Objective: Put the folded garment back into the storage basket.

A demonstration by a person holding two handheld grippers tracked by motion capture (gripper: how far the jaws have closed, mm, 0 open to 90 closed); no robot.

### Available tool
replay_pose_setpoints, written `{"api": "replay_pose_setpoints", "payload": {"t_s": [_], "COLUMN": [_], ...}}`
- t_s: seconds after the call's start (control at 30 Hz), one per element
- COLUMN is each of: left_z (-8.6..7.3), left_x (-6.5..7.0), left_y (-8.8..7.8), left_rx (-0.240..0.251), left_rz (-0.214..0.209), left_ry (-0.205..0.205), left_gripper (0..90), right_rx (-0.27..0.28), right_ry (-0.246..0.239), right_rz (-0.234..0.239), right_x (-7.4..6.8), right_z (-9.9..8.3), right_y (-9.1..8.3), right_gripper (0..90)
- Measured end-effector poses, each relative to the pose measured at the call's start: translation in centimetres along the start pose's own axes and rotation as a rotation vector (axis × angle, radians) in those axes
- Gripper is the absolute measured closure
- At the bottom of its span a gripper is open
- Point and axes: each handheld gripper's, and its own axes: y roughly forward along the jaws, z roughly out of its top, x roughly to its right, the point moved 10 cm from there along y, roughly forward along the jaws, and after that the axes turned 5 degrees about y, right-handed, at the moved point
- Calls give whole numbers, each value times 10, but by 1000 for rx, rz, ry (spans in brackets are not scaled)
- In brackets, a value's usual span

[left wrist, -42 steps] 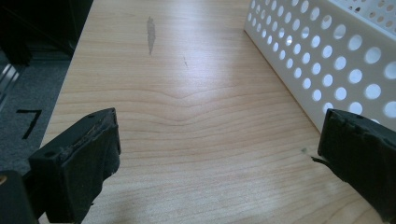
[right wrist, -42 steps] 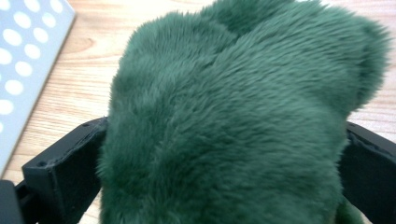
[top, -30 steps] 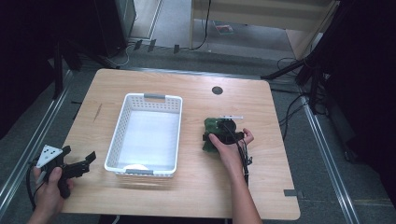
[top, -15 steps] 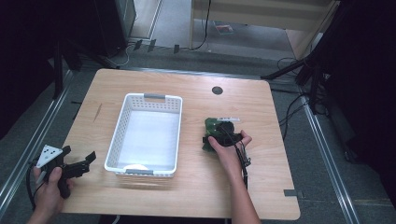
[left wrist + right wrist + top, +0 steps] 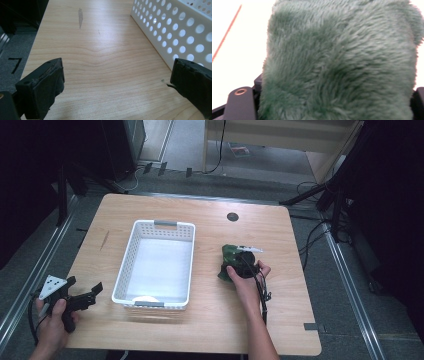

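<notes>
A light wooden table (image 5: 200, 220) carried a white perforated basket (image 5: 156, 265) left of centre and, at its three o'clock, a green plush toy (image 5: 229, 255).

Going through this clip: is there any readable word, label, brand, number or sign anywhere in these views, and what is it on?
No legible text anywhere.
White tag on the green plush item: too small to read.
Paper on the floor beyond the table: print too blurred to read.
Black tape mark on the grey floor, shaped like "7": probably just a marker, not a number.
White basket: no lettering.
</notes>
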Motion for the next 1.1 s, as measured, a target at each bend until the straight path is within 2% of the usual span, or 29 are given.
{"api": "replay_pose_setpoints", "payload": {"t_s": [0.27, 0.63, 1.1], "left_z": [0, 0, 0], "left_x": [1, 1, 1], "left_y": [0, -1, -1], "left_rx": [7, 2, 7], "left_rz": [1, 5, 7], "left_ry": [4, 9, 10], "left_gripper": [2, 2, 2], "right_rx": [55, 79, 106], "right_ry": [1, 21, 9], "right_rz": [17, 40, 76], "right_x": [-4, -9, -31], "right_z": [10, 19, 34], "right_y": [-20, -40, -60], "right_gripper": [209, 204, 202]}}
